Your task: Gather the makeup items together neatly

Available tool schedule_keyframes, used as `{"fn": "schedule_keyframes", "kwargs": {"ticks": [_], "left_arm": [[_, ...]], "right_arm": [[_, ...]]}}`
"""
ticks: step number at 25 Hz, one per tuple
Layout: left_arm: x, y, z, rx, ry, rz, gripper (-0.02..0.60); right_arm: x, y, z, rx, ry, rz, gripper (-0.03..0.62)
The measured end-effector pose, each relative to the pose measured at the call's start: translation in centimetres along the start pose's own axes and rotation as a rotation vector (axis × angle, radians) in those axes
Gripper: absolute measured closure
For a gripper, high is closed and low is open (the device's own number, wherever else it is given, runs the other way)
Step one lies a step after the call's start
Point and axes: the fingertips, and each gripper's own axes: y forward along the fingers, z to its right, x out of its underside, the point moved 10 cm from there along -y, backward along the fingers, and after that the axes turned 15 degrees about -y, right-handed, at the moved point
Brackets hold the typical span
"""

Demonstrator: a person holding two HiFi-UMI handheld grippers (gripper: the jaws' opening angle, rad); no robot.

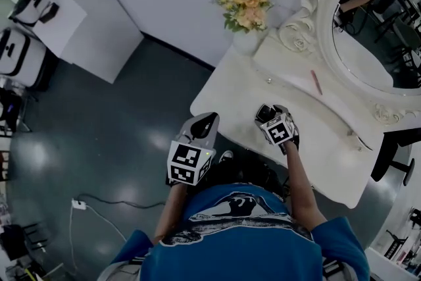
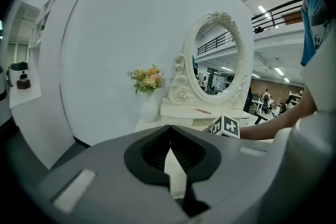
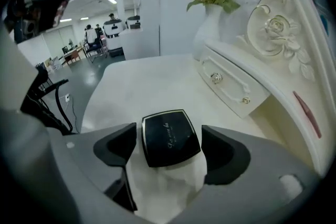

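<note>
Right gripper view: the right claw [image 3: 169, 132] stands released, its two dark pads wide apart. A black square compact [image 3: 170, 140] lies flat on the white counter [image 3: 131, 86] between them, with neither pad pressing on it. In the head view this compact sits in front of the oval mirror [image 1: 371, 29], on the counter's near part and well apart from the mirror's frame. A slim pink pencil [image 1: 316, 82] lies on the raised shelf just below the mirror, nearer to it than the compact is. A vase of flowers [image 1: 247, 16] stands just beside the mirror's carved frame, at its left in the head view. The left claw [image 1: 205, 122] hangs at the counter's edge, farther from the mirror than the right claw. It is clenched on nothing, its tips together.
</note>
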Motion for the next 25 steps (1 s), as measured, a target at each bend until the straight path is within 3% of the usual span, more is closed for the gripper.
{"fn": "schedule_keyframes", "kwargs": {"ticks": [7, 25], "left_arm": [[0.7, -0.8, -0.4, -0.025, -0.021, -0.011, 0.566], [0.5, 1.1, 1.6, 0.036, 0.021, -0.027, 0.566]], "right_arm": [[-0.3, 0.5, 0.6, -0.069, 0.0, -0.016, 0.246], [-0.2, -0.4, -1.6, 0.085, -0.003, 0.031, 0.266]]}}
